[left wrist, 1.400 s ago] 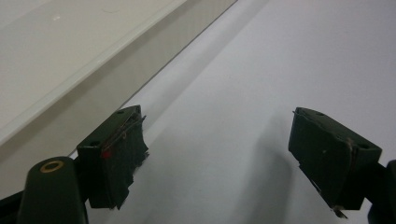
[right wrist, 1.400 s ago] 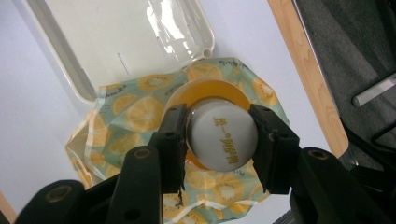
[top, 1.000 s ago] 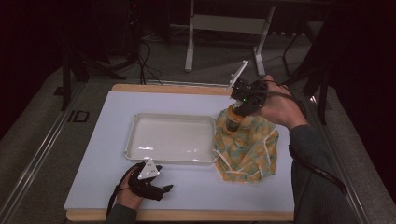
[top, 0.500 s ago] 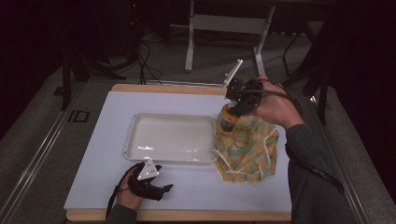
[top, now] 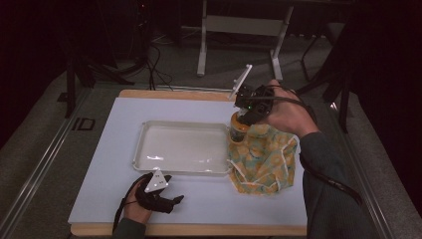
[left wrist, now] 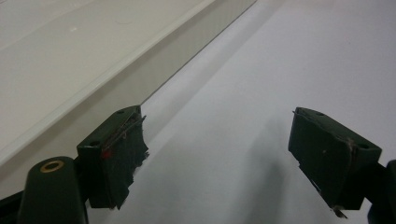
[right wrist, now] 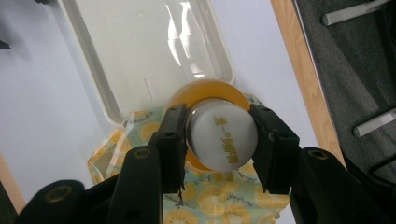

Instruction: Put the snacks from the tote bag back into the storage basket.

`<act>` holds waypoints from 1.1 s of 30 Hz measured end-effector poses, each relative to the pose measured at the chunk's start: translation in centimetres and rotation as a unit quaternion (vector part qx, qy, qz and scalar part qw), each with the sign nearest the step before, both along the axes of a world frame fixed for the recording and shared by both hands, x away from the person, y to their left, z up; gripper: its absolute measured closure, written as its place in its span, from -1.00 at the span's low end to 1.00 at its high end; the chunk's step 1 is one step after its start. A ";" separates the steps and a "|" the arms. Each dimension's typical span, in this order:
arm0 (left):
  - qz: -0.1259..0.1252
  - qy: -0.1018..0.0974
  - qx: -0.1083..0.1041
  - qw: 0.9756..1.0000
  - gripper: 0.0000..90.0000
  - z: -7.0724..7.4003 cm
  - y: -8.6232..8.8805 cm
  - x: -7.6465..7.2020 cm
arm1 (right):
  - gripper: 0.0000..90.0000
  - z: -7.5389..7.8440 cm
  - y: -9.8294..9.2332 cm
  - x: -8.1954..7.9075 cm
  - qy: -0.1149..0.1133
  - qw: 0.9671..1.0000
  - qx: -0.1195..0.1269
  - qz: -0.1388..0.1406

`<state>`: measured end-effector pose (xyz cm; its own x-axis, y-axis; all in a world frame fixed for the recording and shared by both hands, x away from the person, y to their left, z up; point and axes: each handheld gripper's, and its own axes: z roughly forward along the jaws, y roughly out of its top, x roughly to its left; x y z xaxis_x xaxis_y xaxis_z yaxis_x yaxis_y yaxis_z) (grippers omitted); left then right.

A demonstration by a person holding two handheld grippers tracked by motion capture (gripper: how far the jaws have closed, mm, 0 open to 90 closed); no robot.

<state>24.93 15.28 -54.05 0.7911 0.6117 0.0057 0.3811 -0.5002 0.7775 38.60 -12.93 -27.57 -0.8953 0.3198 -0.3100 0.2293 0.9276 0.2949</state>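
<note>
Pinching the orange jar (right wrist: 223, 135) by its white cap, your right claw (right wrist: 219, 140) holds it over the patterned bag (top: 263, 159), beside the tray (top: 144, 144); your left claw (left wrist: 219, 154) rests spread, idle.

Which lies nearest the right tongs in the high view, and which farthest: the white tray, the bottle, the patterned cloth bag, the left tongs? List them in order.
1. Bottle: gripped at its white cap by the right tongs.
2. Patterned cloth bag: directly beneath, on the table's right side.
3. White tray: at the centre, beside the bag.
4. Left tongs: at the near edge, bottom left.
</note>
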 end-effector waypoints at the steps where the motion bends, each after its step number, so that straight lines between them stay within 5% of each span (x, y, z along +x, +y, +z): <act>1: 0.000 0.000 0.000 1.000 -0.59 0.0 0.0 0.0 | 0.31 -0.1 0.1 0.0 0.001 1.000 0.001 0.000; 33: 0.000 -0.005 0.007 1.000 -0.59 0.0 -0.1 0.0 | 0.30 -1.4 2.5 -0.7 0.010 0.999 0.007 0.036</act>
